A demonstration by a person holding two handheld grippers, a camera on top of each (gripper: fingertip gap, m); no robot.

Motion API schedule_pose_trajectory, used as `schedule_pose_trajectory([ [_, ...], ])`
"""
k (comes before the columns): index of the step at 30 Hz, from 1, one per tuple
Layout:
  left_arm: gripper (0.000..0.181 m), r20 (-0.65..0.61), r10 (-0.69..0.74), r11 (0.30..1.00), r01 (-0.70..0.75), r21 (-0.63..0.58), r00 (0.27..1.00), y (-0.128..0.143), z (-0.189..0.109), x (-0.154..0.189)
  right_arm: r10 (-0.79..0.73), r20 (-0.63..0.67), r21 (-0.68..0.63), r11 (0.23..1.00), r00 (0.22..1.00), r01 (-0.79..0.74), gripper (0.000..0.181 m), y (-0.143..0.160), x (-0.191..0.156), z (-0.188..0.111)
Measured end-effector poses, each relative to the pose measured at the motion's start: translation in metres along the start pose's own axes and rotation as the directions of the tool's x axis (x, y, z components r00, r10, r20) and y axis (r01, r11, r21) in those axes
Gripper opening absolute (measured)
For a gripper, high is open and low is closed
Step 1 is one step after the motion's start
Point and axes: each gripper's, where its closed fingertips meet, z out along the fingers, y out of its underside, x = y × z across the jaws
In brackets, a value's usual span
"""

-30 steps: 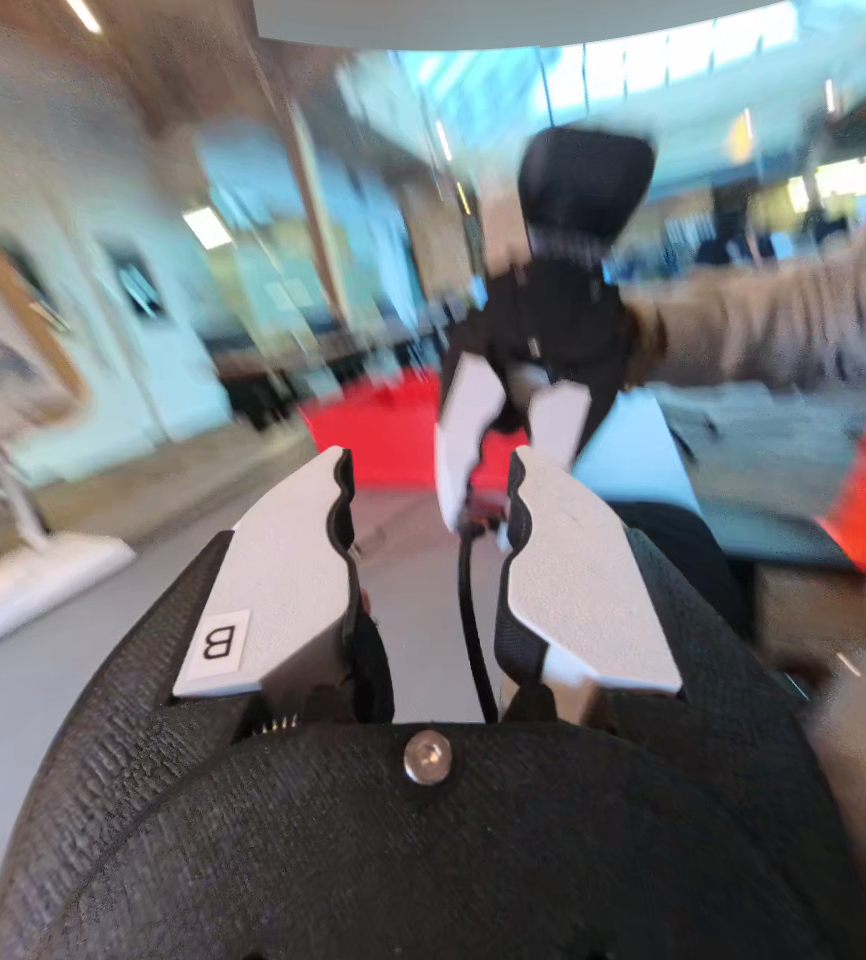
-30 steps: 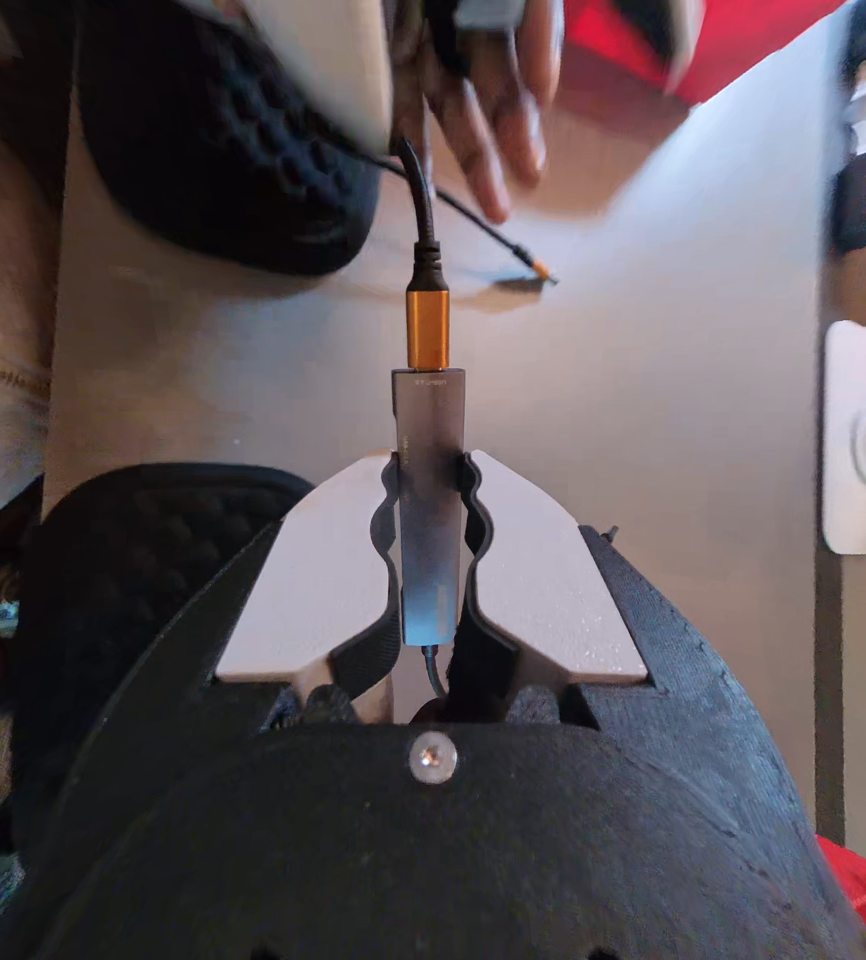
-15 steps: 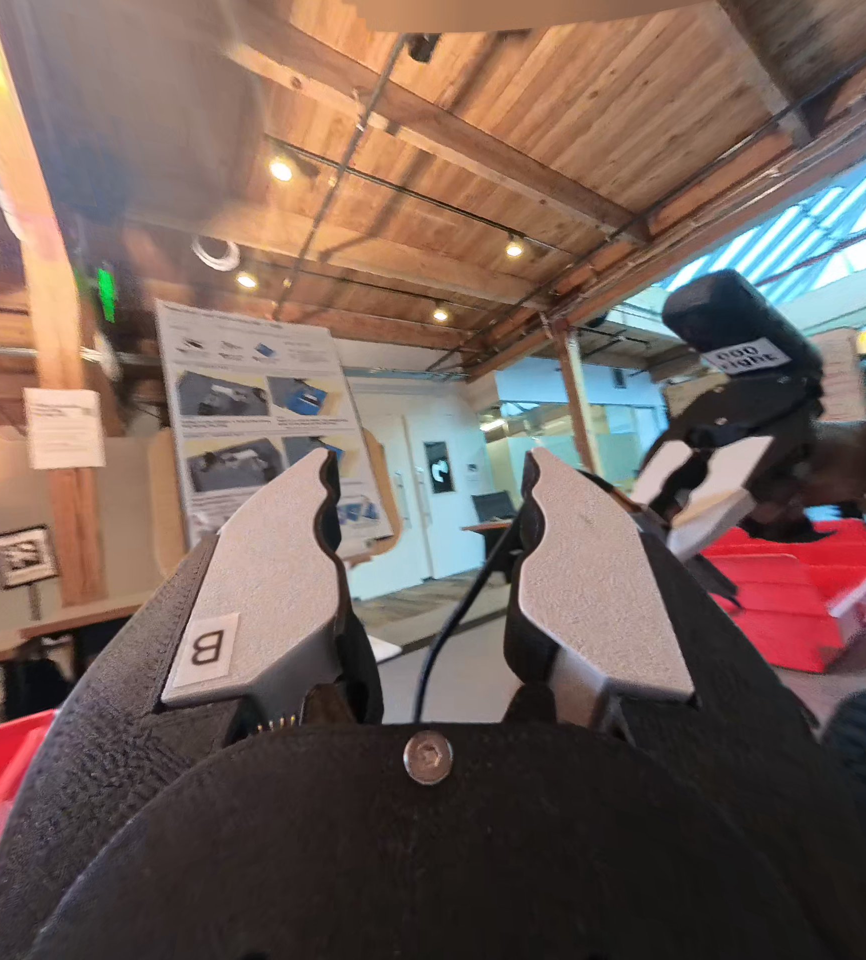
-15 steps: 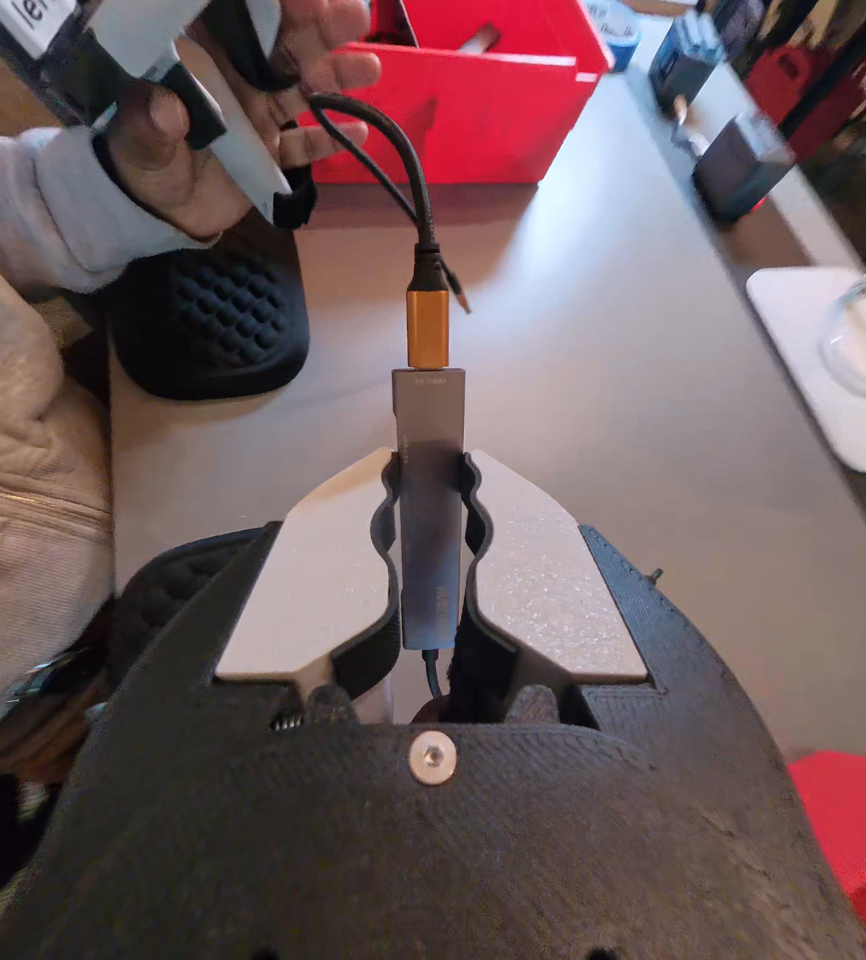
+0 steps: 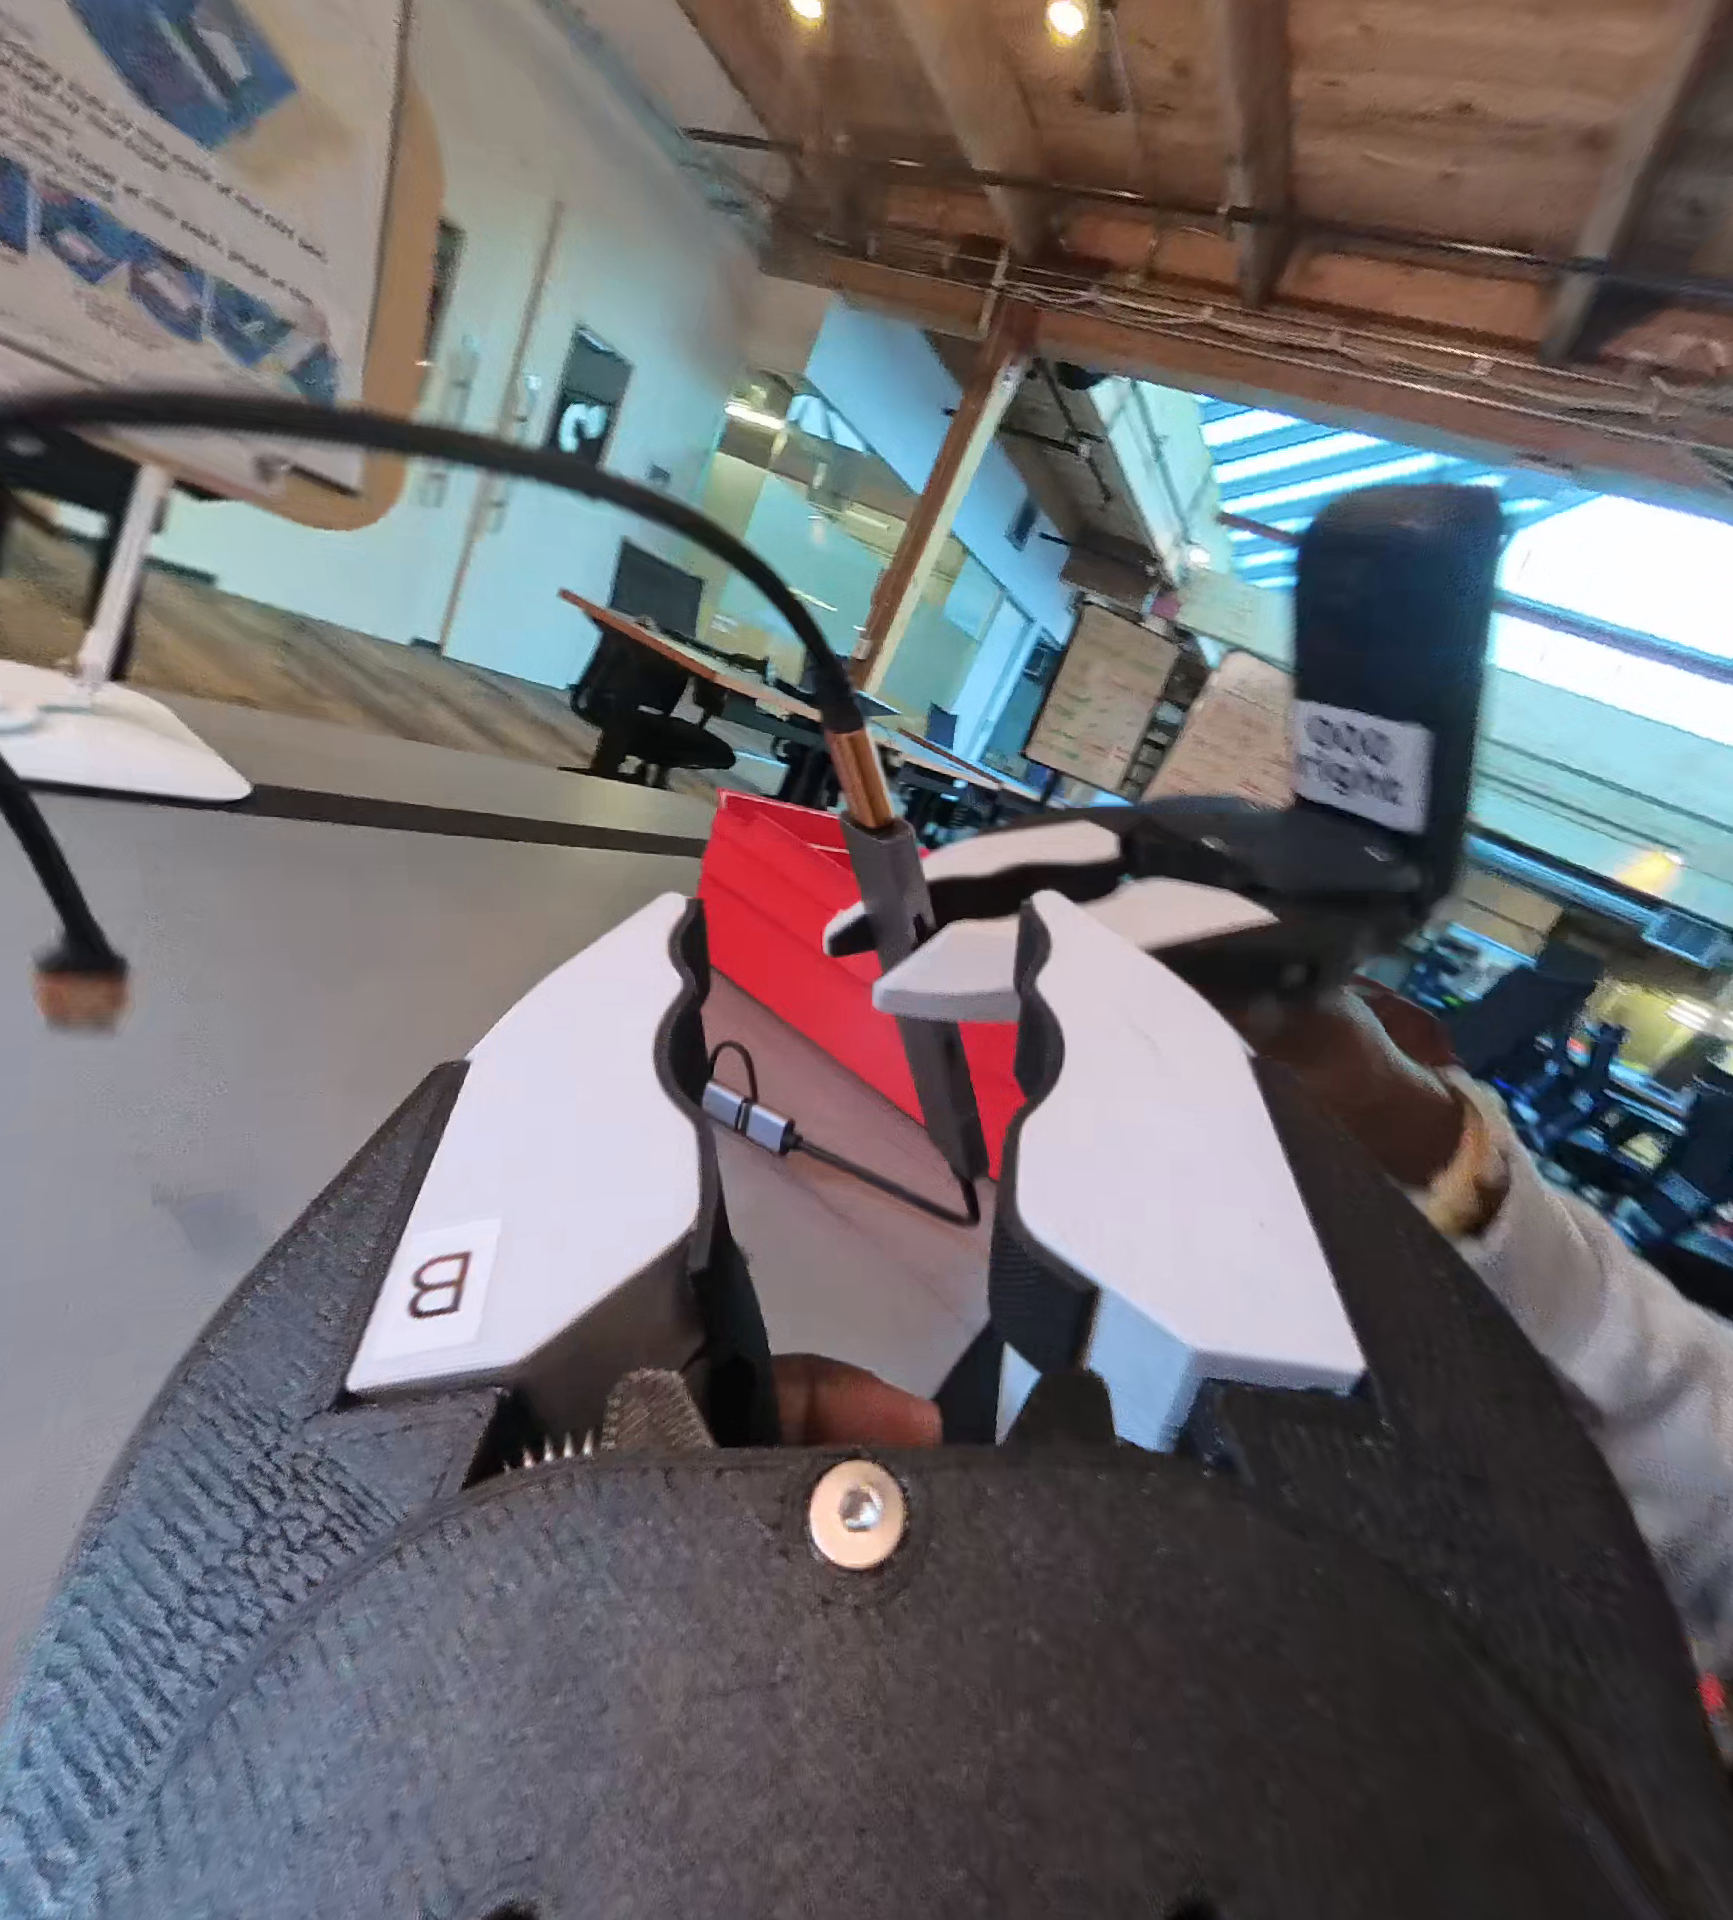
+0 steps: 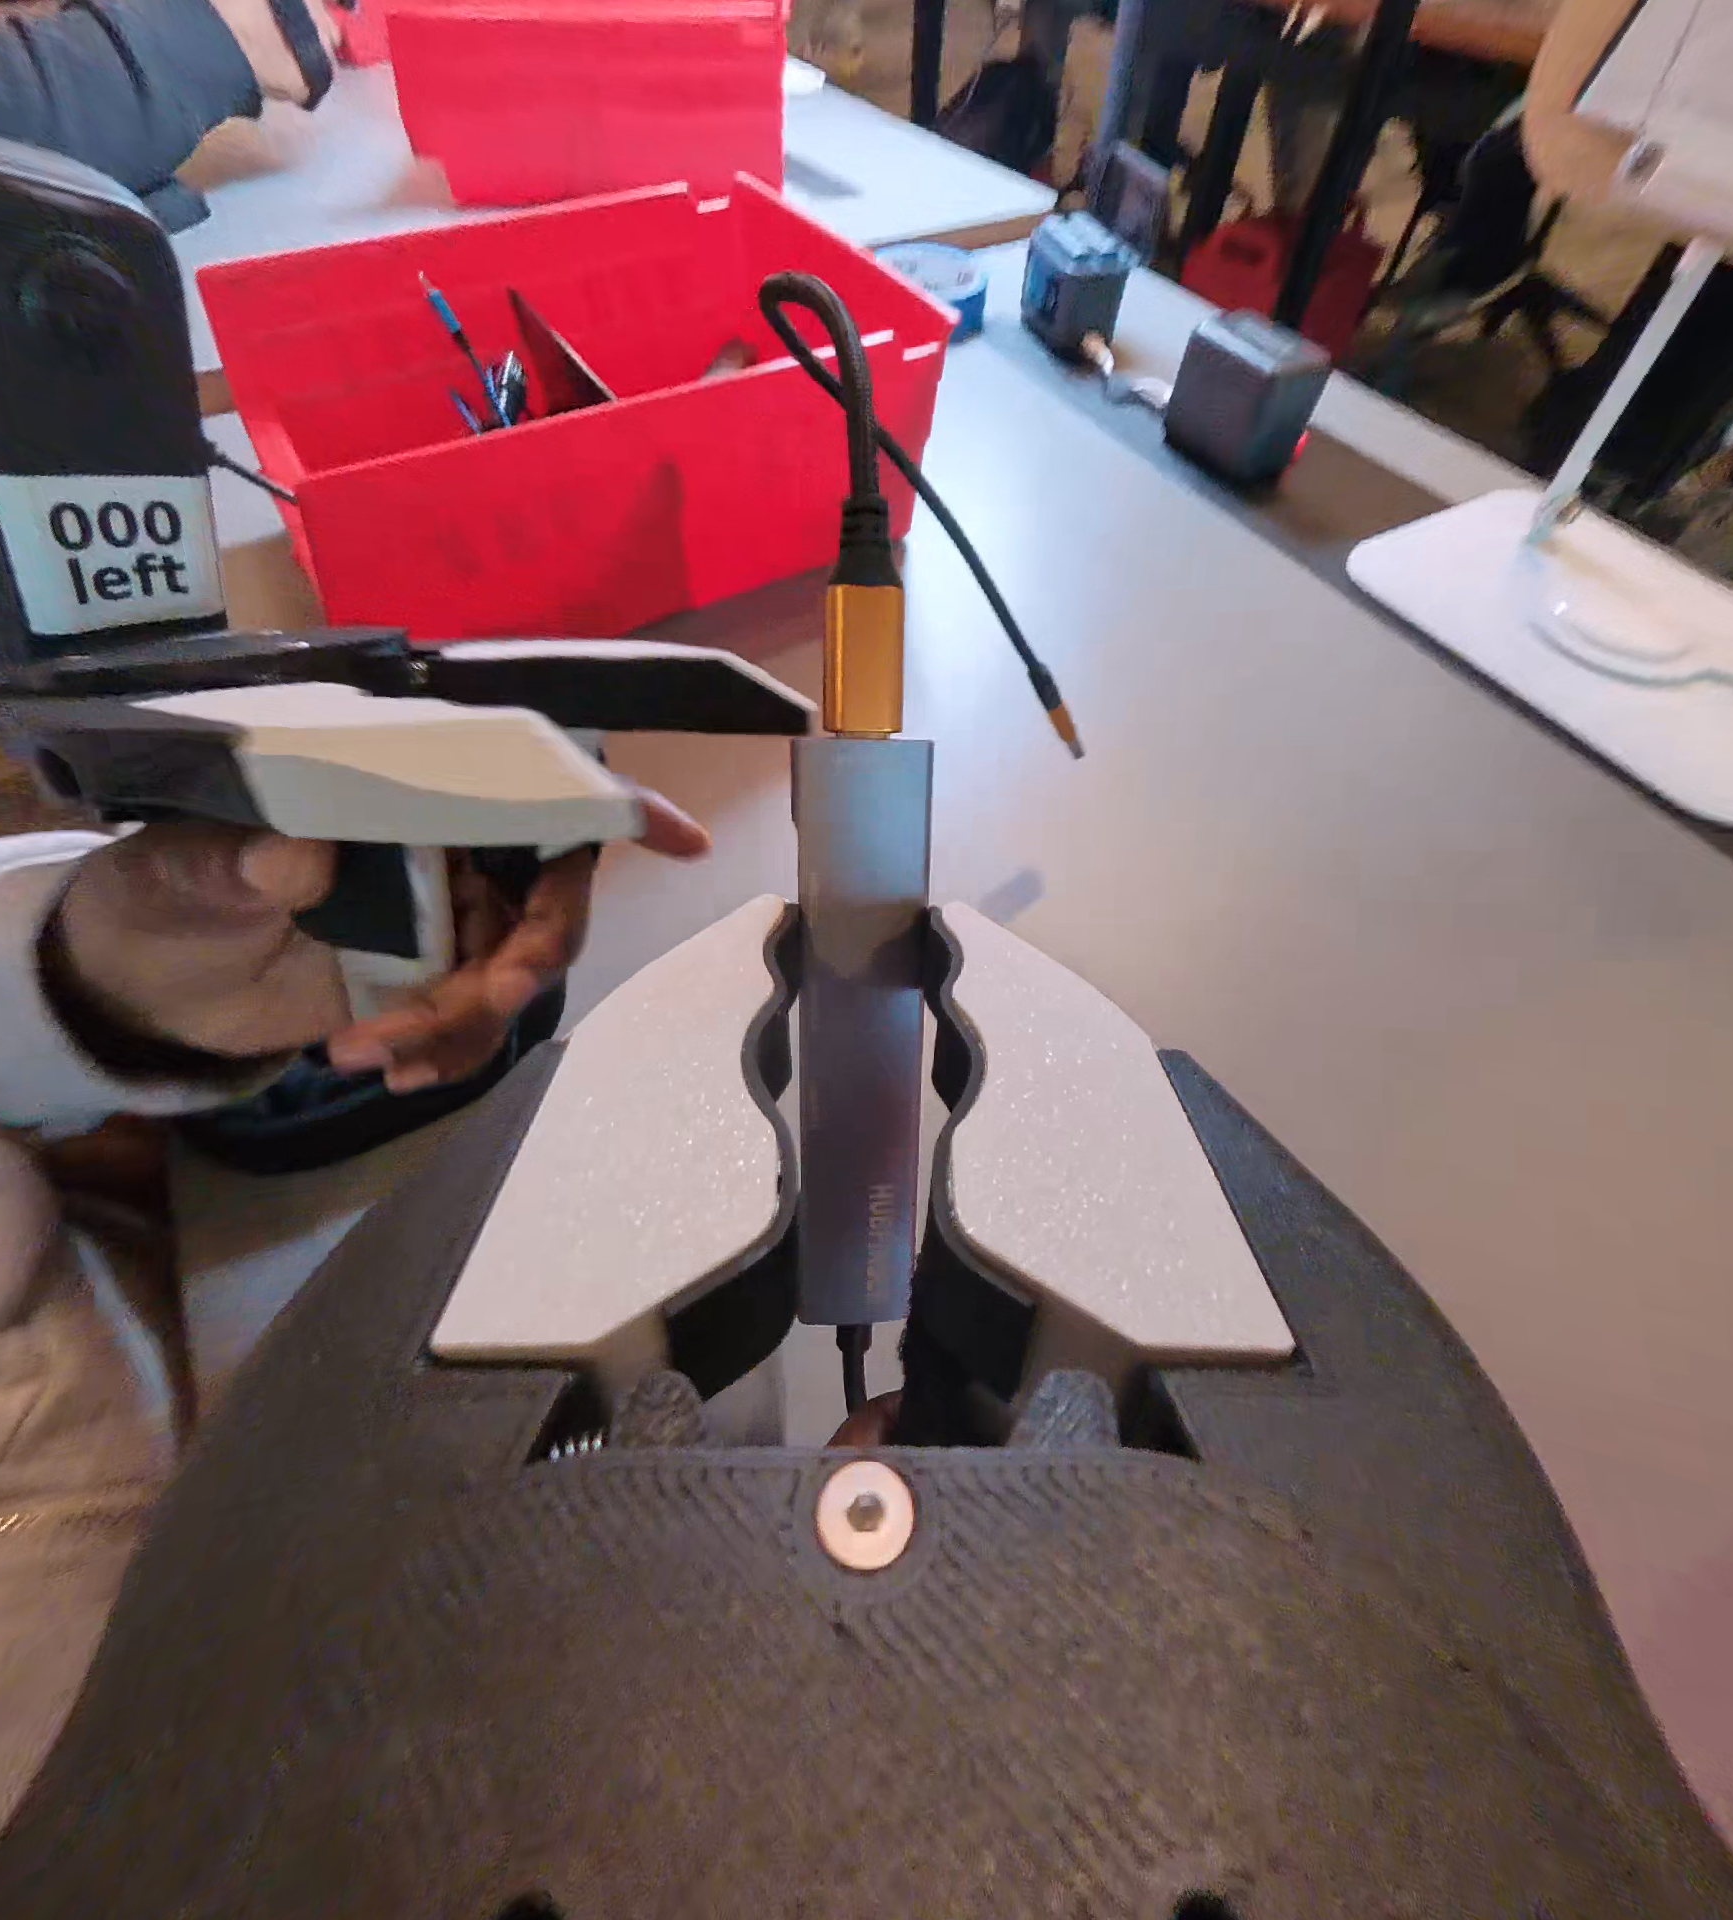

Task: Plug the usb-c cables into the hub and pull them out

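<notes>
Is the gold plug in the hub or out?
In. The gold plug sits flush against the end of the hub, which the right gripper clamps.

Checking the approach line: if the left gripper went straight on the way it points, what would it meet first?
Probably the grey hub held in the right gripper, just below the gold plug; depth is unclear.

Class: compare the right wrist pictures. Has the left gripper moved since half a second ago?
Yes. The left gripper was up at the picture's top left, above the hub; now it has come down level with the orange plug, open beside it.
</notes>
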Motion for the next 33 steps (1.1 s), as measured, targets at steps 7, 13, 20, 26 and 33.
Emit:
schedule_pose_trajectory([
  [7, 0.012, -0.04, -0.087, 0.989, 0.082, -0.123, 0.995, 0.017, 0.011, -0.001, -0.282, -0.196, -0.023, 0.959, 0.939, 0.283, 0.023, 0.002, -0.015, 0.017],
  [13, 0.01, -0.295, -0.332, 0.932, 0.265, -0.246, 0.896, 0.012, -0.007, 0.019, 0.114, 0.389, -0.063, 0.993, 0.914, -0.097, 0.054, 0.022, -0.052, -0.006],
  [20, 0.009, -0.358, -0.404, 0.905, 0.313, -0.288, 0.842, 0.017, 0.002, 0.032, 0.385, 0.641, -0.144, 0.91, 0.665, -0.388, 0.023, 0.018, -0.068, -0.021],
  [26, 0.01, -0.31, -0.503, 0.856, 0.415, -0.308, 0.807, 0.036, 0.013, 0.037, 0.454, 0.55, -0.169, 0.883, 0.701, -0.439, 0.008, 0.035, -0.06, -0.023],
  [33, 0.05, -0.186, -0.217, 0.94, 0.155, -0.303, 0.958, 0.027, -0.016, 0.011, 0.607, 0.353, -0.434, 0.78, 0.712, -0.45, 0.009, 0.094, -0.034, -0.042],
])
